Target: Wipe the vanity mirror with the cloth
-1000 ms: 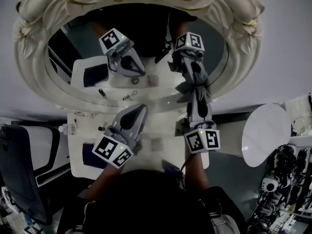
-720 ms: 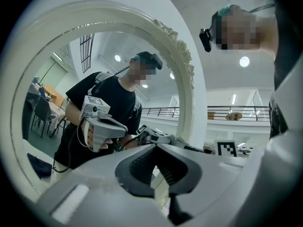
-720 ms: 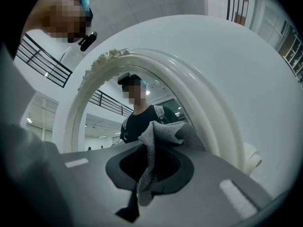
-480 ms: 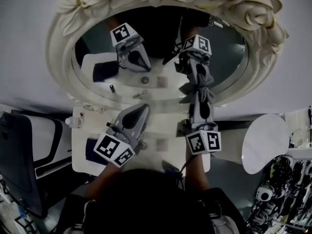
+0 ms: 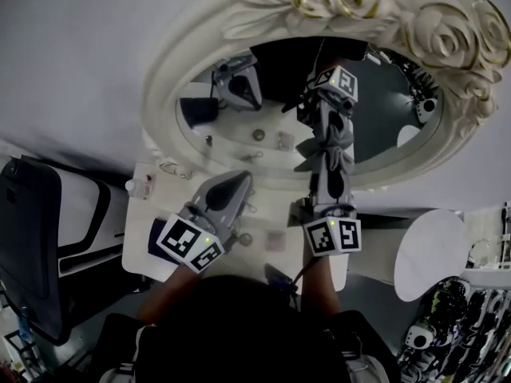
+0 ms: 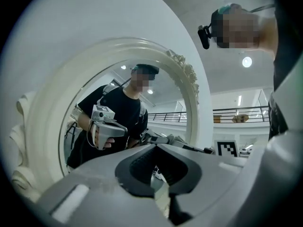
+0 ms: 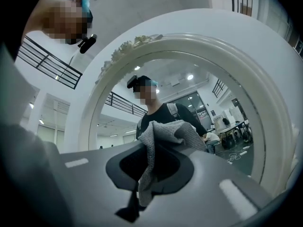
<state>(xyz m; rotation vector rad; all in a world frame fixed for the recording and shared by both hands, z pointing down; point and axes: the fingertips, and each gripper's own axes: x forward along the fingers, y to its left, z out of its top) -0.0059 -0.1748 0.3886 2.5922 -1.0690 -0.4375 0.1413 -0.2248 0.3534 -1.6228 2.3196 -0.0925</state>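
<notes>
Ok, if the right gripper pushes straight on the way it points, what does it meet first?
The mirror: the right gripper aims straight into it, so the cloth bunched ahead of its jaws would press there first. It may already touch; depth is unclear.

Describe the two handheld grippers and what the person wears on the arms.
Both the left gripper and right gripper are light grey tapered shells with dark recesses around the jaws. Each carries a white cube printed with black square markers, with a small lit light on it. The person's black top is short-sleeved.
</notes>
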